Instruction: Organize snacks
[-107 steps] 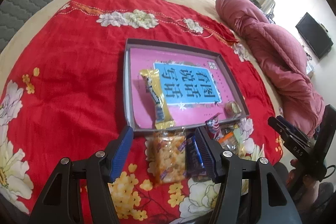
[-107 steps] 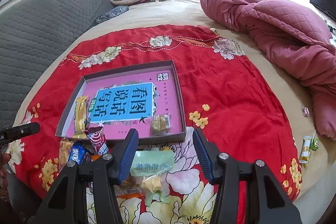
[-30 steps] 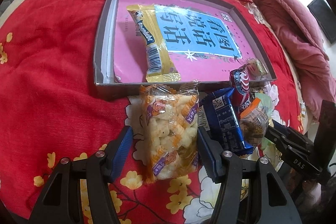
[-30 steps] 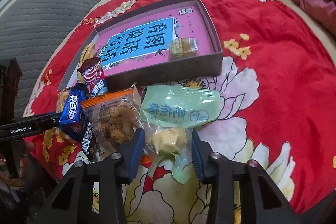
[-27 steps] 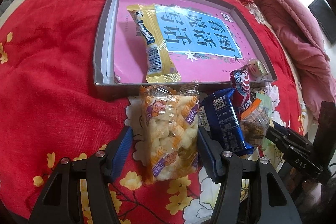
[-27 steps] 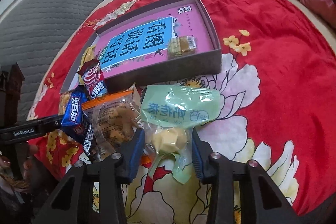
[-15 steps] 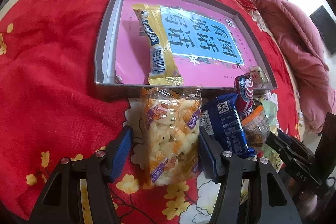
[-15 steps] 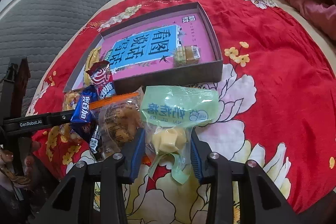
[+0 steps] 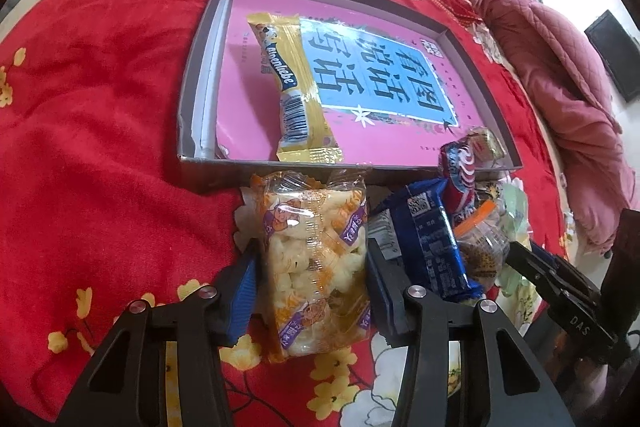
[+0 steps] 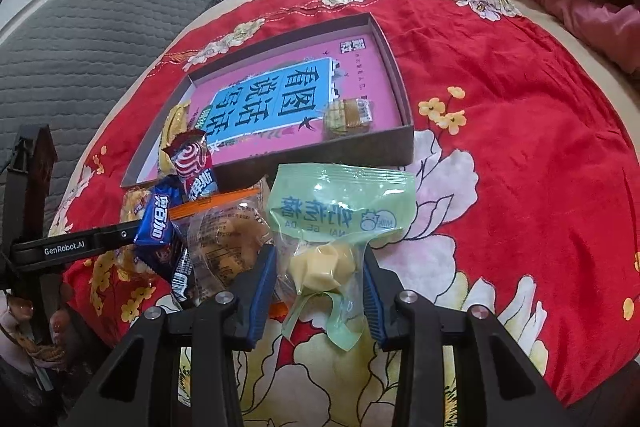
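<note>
Snacks lie heaped on a red cloth [image 9: 100, 115] spread over a bed, just in front of a shallow grey box [image 9: 192, 99]. The puff bag [image 9: 316, 267] sits between the left gripper's [image 9: 310, 291] blue-padded fingers [image 9: 242, 291], which press its two long sides; its long axis runs away from the camera toward the box's near wall, and its far seal almost meets that wall. Its near end hides between the fingers, so how deep the grip reaches is unclear. Beside it to the right a blue packet [image 9: 432, 247] leans on a red swirl candy [image 9: 460, 167] and a clear orange-topped bag [image 9: 480, 243]; those overlap, so their lower parts are hidden.

The right gripper [image 10: 320, 287] has its fingers [image 10: 260, 291] closed on the narrow neck of the green bag [image 10: 340, 207], squeezing the pale yellow lump inside. The bag's wide printed end points toward the box; its tail curls down between the fingers.

Inside the box lies a pink book [image 10: 280, 99] with a blue title panel. A yellow bar [image 9: 294, 87] lies lengthwise on it, near end at the box wall, and a small wrapped cake [image 10: 348, 115] sits in the near right corner. In the right view the yellow bar is mostly hidden behind the red candy.
</note>
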A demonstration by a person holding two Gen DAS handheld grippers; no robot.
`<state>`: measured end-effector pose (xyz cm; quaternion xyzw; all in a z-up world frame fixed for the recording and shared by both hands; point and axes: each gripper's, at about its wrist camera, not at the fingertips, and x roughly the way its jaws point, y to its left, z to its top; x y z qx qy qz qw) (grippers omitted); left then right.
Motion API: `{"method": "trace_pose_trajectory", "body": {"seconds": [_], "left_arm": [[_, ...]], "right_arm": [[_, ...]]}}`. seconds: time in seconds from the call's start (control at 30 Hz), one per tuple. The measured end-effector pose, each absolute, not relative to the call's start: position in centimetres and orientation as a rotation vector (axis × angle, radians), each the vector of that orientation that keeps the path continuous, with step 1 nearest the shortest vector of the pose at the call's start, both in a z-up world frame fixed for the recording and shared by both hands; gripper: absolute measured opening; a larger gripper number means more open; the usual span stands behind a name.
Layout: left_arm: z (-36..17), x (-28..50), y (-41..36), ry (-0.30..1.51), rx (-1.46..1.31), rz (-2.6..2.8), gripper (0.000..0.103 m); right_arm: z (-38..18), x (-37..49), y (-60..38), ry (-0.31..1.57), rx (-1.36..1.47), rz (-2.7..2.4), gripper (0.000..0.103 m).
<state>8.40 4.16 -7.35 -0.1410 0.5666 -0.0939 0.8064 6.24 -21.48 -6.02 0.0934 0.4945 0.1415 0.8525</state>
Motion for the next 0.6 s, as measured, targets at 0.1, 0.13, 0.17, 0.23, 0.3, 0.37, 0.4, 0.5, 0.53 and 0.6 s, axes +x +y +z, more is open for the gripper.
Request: {"method": "trace_pose_trajectory", "body": {"seconds": [0.1, 0.13, 0.17, 0.23, 0.3, 0.37, 0.4, 0.5, 0.53, 0.6], "left_arm": [[-7.0, 7.9, 4.2, 1.213, -0.304, -0.209, 0.050], [-6.9, 7.9, 4.2, 1.211, -0.305, -0.210, 0.050], [-6.8, 7.8, 4.2, 1.211, -0.303, -0.210, 0.050], [-6.5, 7.6, 4.4, 1.207, -0.306, -0.207, 0.050], [-6.1, 7.4, 4.6, 1.199, -0.312, -0.206, 0.050], [-5.6, 7.3, 4.7, 1.189, -0.314, -0.202, 0.050], [-5.3, 7.2, 4.8, 1.183, -0.315, -0.200, 0.050], [-4.7, 7.1, 5.0, 1.168, -0.317, -0.199, 0.050], [-4.4, 7.1, 5.0, 1.162, -0.315, -0.197, 0.050], [-4.0, 7.1, 5.1, 1.153, -0.316, -0.194, 0.050]], "right_arm": [[-5.8, 6.2, -21.6, 1.032, 0.202, 0.299, 0.040], [-5.7, 6.2, -21.6, 1.030, 0.204, 0.299, 0.040], [-5.7, 6.2, -21.6, 1.029, 0.206, 0.300, 0.040], [-5.6, 6.2, -21.6, 1.023, 0.209, 0.299, 0.040], [-5.3, 6.1, -21.7, 1.014, 0.215, 0.303, 0.040], [-5.1, 6.1, -21.7, 1.005, 0.218, 0.305, 0.040], [-5.0, 6.0, -21.8, 1.000, 0.220, 0.305, 0.040], [-4.6, 5.9, -21.8, 0.984, 0.220, 0.306, 0.040], [-4.5, 5.9, -21.8, 0.979, 0.220, 0.306, 0.040], [-4.2, 5.9, -21.8, 0.967, 0.220, 0.308, 0.040]]}}
